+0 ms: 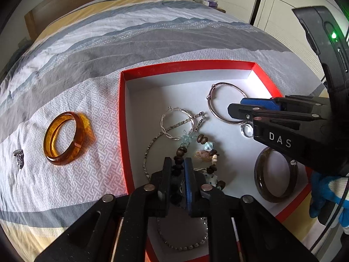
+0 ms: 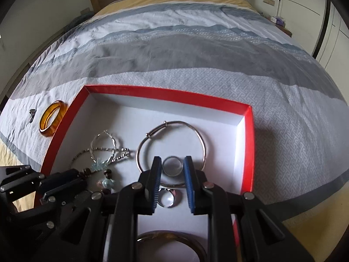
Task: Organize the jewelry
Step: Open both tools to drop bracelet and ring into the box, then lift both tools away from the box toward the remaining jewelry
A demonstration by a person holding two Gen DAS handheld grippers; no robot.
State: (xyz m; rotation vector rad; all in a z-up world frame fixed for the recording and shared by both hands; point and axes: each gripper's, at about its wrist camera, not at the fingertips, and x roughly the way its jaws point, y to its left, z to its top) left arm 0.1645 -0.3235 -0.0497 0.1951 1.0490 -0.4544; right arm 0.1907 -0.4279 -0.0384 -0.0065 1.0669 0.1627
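A red box with a white floor lies on the bed. My left gripper is low inside it and open, with a dark wooden bead strand running loosely between its fingers. My right gripper is shut on a small round silver-rimmed piece that spans its fingertips, above a thin silver bangle. A ring with a pale stone lies on the floor under its fingers. On the cover to the left of the box lie an amber bangle and a small silver piece.
The box also holds a twisted silver hoop, a fine chain, a dark bangle and a studded chain. A blue and white gloved hand holds the right gripper. The striped bed cover stretches back to a wooden headboard.
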